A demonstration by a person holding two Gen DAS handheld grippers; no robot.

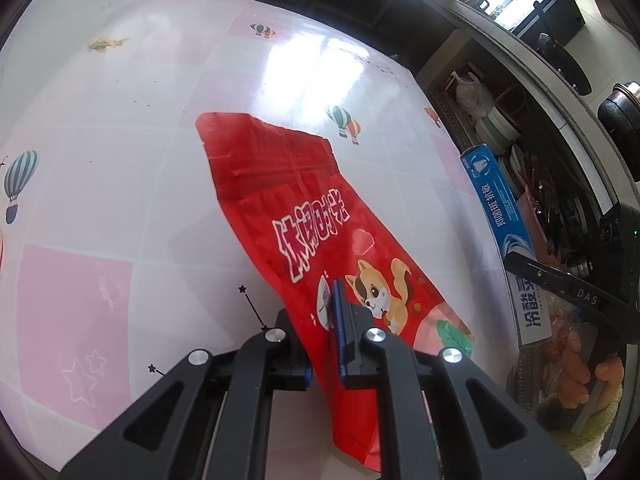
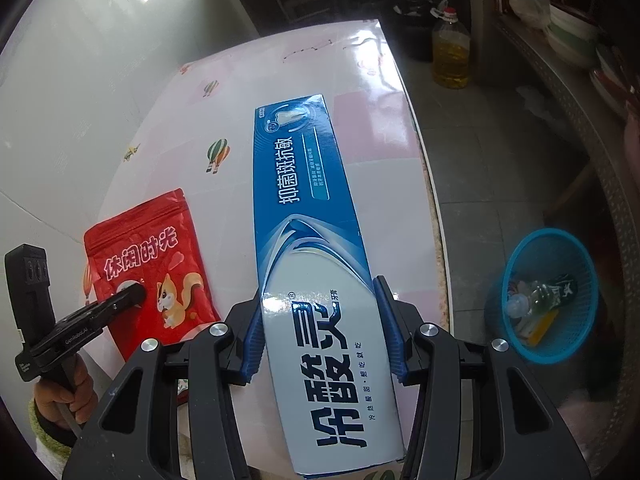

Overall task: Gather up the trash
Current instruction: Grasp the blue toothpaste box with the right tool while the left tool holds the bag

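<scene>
Lengthwise, toothpaste box (image 2: pixel 320 280) points away from right gripper (image 2: pixel 322 332) clamping it; left gripper (image 1: pixel 320 336) pinches red pouch (image 1: pixel 304 216)

One red snack pouch (image 1: pixel 304 216), one toothpaste box (image 2: pixel 316 264), one blue basket (image 2: pixel 548 292), two grippers.

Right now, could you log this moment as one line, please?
left gripper: shut on red pouch | right gripper: shut on toothpaste box | blue basket: on floor

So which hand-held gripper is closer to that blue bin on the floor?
Right. The right hand-held gripper, clamping the toothpaste box, is beside the bin; the left holds the red bag farther away.
</scene>
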